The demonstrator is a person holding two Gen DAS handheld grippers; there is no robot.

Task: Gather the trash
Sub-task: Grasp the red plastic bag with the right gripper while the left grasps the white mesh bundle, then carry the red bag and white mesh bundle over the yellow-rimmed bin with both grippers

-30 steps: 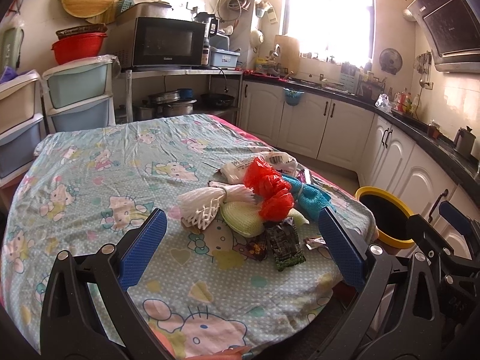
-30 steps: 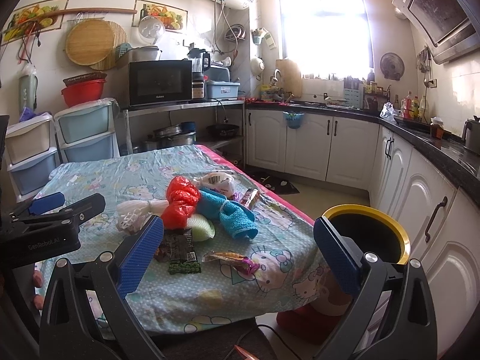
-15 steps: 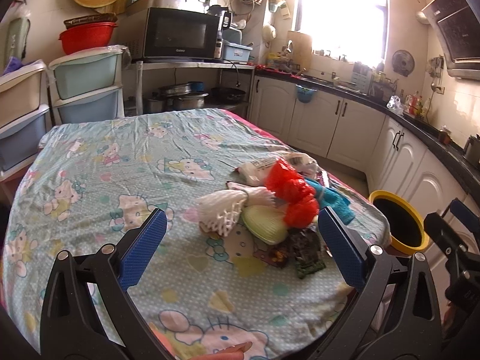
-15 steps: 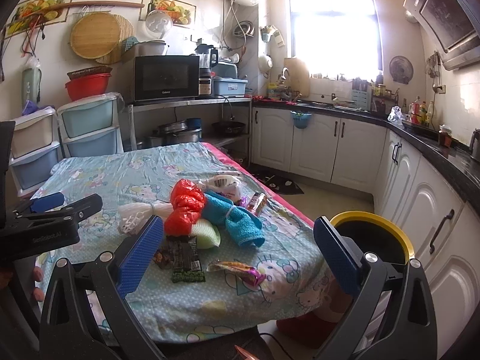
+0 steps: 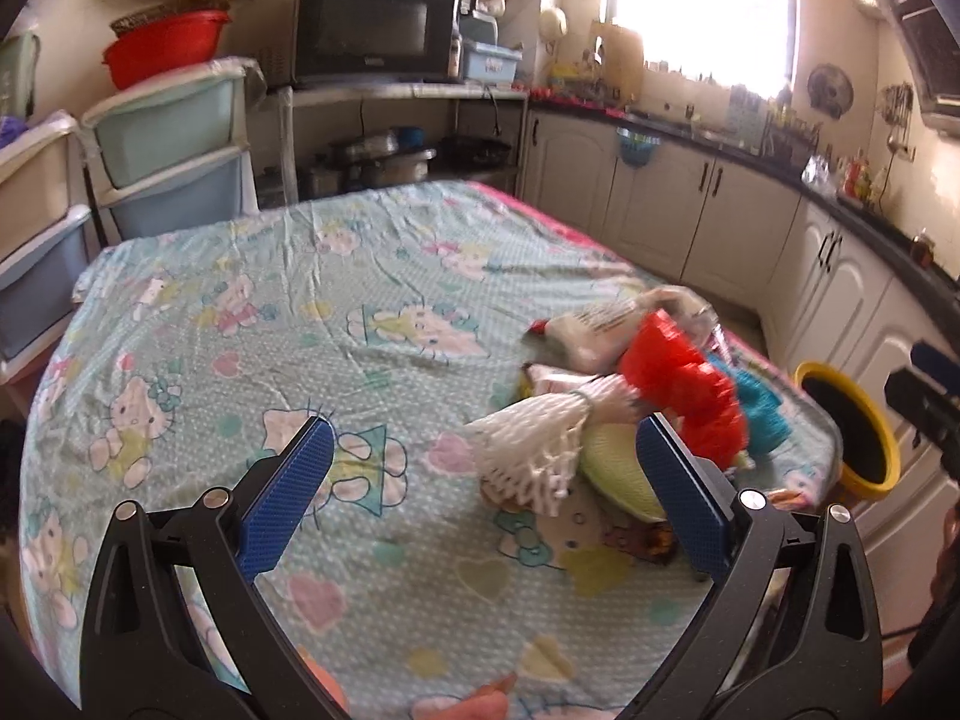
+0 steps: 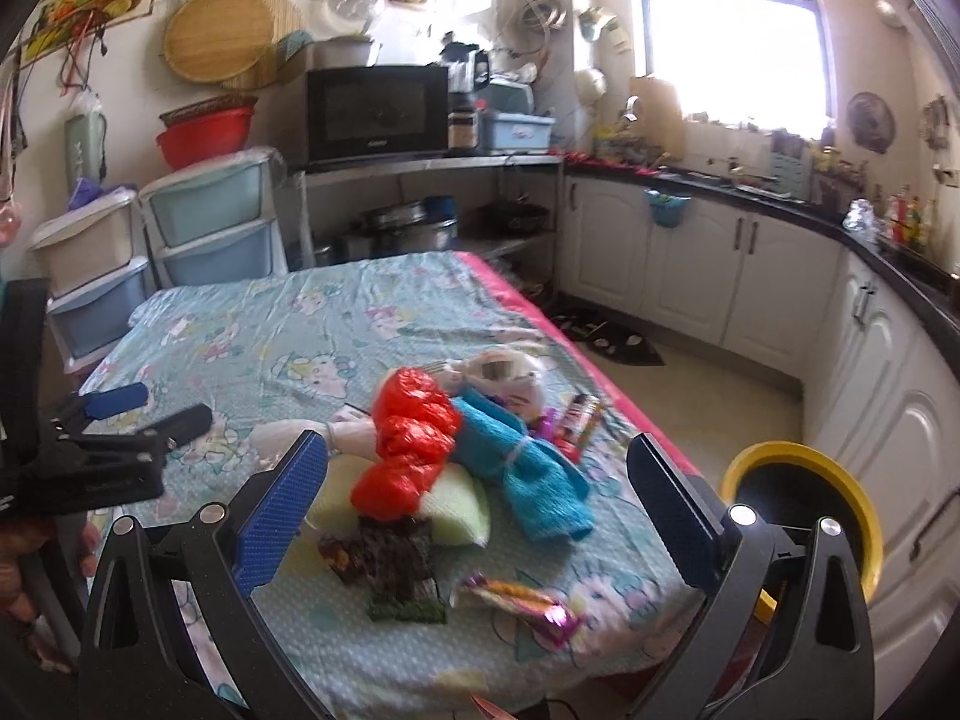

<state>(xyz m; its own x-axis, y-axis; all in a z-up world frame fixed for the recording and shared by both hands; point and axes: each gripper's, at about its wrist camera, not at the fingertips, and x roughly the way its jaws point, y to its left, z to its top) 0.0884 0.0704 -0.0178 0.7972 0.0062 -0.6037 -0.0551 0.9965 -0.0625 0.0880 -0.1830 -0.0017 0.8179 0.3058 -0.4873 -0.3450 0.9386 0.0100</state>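
Observation:
A heap of trash lies near the table's right edge: a red plastic bag (image 6: pixel 414 444), a blue cloth (image 6: pixel 522 468), a white foam net (image 5: pixel 534 450), a pale green foam piece (image 6: pixel 456 510), dark wrappers (image 6: pixel 396 564), a shiny snack wrapper (image 6: pixel 516 597) and a white printed bag (image 5: pixel 606 330). A yellow-rimmed black bin (image 6: pixel 804 516) stands on the floor to the right of the table. My left gripper (image 5: pixel 480 498) is open and empty, above the table just left of the heap. My right gripper (image 6: pixel 474 498) is open and empty, above the heap.
The table wears a light blue cartoon-print cloth (image 5: pixel 300 330). Plastic drawer units (image 6: pixel 204 228) stand at the far left, a microwave (image 6: pixel 378 114) on a shelf behind. White cabinets under a dark counter (image 6: pixel 750 276) run along the right. The left gripper also shows in the right wrist view (image 6: pixel 120 444).
Both grippers have moved forward, closer to the table and the heap. The left view has swung left, so the heap now sits to its right. Both stay open.

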